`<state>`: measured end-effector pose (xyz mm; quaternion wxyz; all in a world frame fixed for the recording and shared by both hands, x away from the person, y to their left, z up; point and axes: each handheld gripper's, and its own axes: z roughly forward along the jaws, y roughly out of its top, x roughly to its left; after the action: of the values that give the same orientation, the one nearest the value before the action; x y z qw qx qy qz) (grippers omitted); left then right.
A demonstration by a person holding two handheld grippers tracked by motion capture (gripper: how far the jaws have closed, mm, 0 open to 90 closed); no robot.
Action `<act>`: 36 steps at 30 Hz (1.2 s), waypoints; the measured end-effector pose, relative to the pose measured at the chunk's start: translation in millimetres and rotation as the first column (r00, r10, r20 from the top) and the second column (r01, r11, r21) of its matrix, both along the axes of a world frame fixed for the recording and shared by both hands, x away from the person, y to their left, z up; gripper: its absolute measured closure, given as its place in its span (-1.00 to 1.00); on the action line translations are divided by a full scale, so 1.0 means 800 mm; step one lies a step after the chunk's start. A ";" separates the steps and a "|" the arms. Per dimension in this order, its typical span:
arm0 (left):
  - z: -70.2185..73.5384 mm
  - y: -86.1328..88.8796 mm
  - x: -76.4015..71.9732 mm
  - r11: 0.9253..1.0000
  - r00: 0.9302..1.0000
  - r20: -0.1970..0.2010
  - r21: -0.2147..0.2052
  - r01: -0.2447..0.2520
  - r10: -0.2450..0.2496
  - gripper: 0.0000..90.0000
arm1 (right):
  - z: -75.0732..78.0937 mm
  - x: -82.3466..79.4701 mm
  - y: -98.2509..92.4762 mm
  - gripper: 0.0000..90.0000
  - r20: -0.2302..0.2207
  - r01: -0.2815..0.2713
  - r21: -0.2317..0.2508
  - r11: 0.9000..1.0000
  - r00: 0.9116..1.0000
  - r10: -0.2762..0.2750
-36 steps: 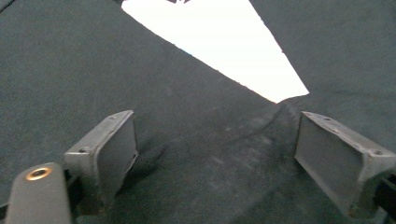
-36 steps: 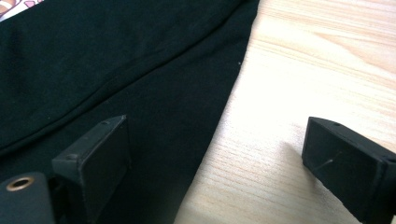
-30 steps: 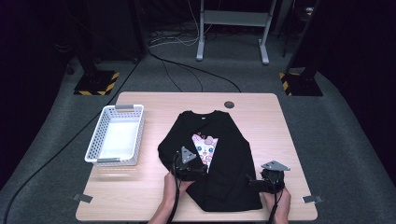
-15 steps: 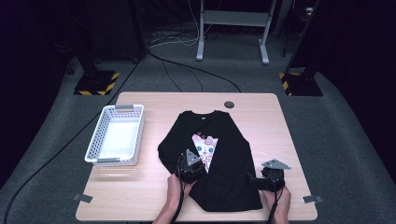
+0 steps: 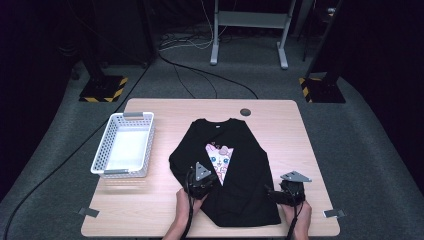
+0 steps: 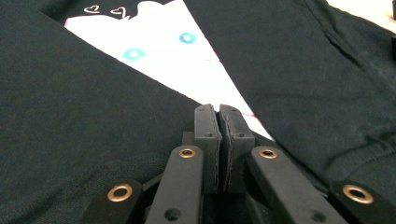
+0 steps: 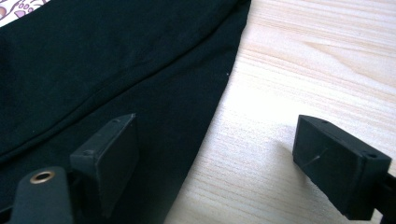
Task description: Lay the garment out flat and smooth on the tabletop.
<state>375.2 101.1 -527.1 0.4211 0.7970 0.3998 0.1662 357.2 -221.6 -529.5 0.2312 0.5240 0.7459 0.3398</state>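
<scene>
Moved: my left gripper (image 6: 218, 140) has just been closing; pads pressed together, whether they pinch cloth I cannot tell.
Right gripper (image 7: 215, 154): spread, straddling the hem.
Shirt (image 5: 245, 170): soft black knit, flat on grained wooden table (image 5: 160, 107).
Basket (image 5: 102, 155): white perforated plastic.

- black shirt (image 5: 235, 175), with a white, pink and blue cartoon print on its front
- white mesh basket (image 5: 125, 150)
- light wood tabletop (image 5: 150, 210)
- tongs (image 6: 218, 140) are matte black

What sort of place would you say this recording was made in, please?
Probably a lab or studio set up for recording: a light wooden table on grey carpet, dark surroundings, black cables across the floor, and yellow-and-black striped stand bases.
</scene>
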 end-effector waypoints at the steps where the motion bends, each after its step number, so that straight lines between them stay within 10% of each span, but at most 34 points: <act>1: 0.000 0.002 -0.001 1.000 1.000 -0.004 0.002 0.001 -0.001 0.92 | 0.000 0.000 0.000 -0.69 0.000 0.000 0.000 1.000 1.000 0.000; 36: 0.023 0.054 -0.053 0.999 0.999 0.035 -0.027 -0.024 0.025 0.92 | 0.000 0.000 -0.001 -0.68 0.000 -0.005 0.005 1.000 1.000 0.005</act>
<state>333.1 144.1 -509.1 0.4368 0.7831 0.4043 0.1801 357.4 -222.1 -529.4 0.2290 0.5229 0.7463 0.3423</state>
